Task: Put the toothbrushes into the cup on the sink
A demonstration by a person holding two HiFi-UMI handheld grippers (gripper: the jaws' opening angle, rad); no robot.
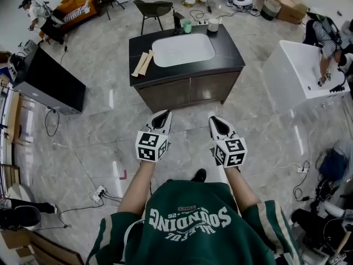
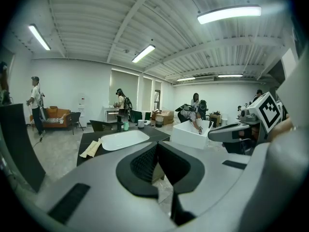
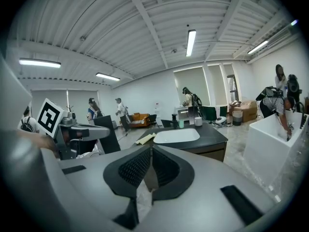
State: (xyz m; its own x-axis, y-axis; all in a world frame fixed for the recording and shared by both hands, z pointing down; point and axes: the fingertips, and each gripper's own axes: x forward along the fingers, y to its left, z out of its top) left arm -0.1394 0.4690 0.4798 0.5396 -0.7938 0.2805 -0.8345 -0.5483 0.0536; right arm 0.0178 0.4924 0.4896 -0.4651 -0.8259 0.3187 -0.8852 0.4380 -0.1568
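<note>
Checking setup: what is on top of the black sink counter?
Two pale toothbrushes left of the white basin; a green cup and white cup at the back edge. Cup insides are hidden.

Pair: left gripper (image 1: 161, 117) and right gripper (image 1: 219, 125), side by side, pointing forward, jaws closed, nothing held.

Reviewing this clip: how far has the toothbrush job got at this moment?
Nothing looks done: the toothbrushes lie on the counter left of the basin, apart from the green cup and white cup at the back. In hand: nothing; the left gripper and right gripper are shut and empty, short of the counter. Left: walk up, pick up the brushes, put them in a cup.
</note>
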